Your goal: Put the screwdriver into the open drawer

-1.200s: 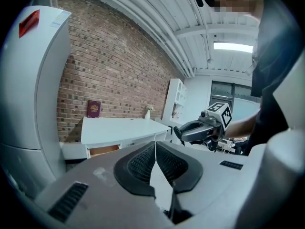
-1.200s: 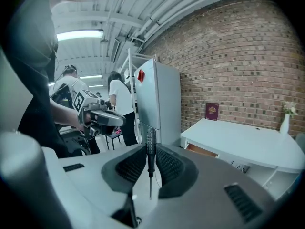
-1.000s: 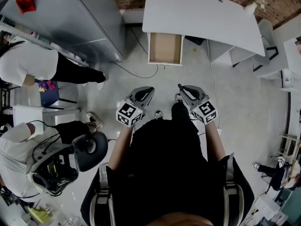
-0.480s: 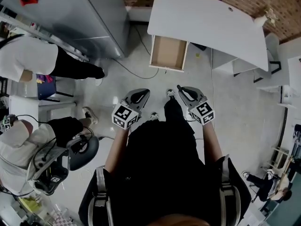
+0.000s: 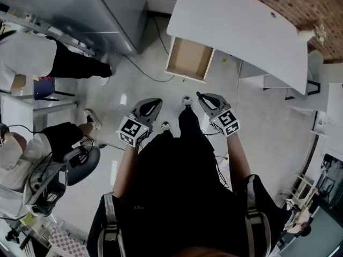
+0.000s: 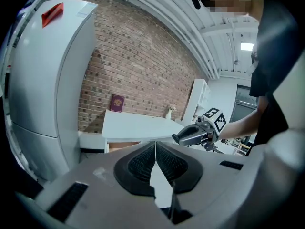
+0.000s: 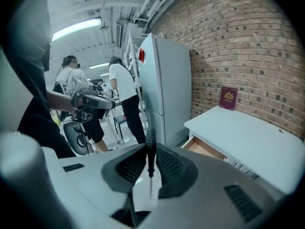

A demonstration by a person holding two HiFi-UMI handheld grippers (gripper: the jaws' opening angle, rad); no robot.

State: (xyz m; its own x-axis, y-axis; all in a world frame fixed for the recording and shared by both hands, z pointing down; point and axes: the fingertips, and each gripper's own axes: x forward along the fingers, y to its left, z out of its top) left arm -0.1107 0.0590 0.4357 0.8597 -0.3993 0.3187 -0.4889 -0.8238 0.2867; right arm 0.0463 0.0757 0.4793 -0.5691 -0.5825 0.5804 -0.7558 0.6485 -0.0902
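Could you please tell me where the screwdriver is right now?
The screwdriver is clamped between the jaws of the right gripper, as the right gripper view shows. In the head view, that gripper is short of the open drawer under the white desk.

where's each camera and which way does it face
Head view: on the person's head, facing steeply down at the open drawer and desk; shows left gripper, right gripper, arms, torso.
Left gripper view: on the left gripper, facing along shut jaws toward the brick wall; shows right gripper, forearm.
Right gripper view: on the right gripper, jaws shut on the screwdriver, facing the fridge; shows left gripper.
Shared: both gripper views show desk, fridge, brick wall.
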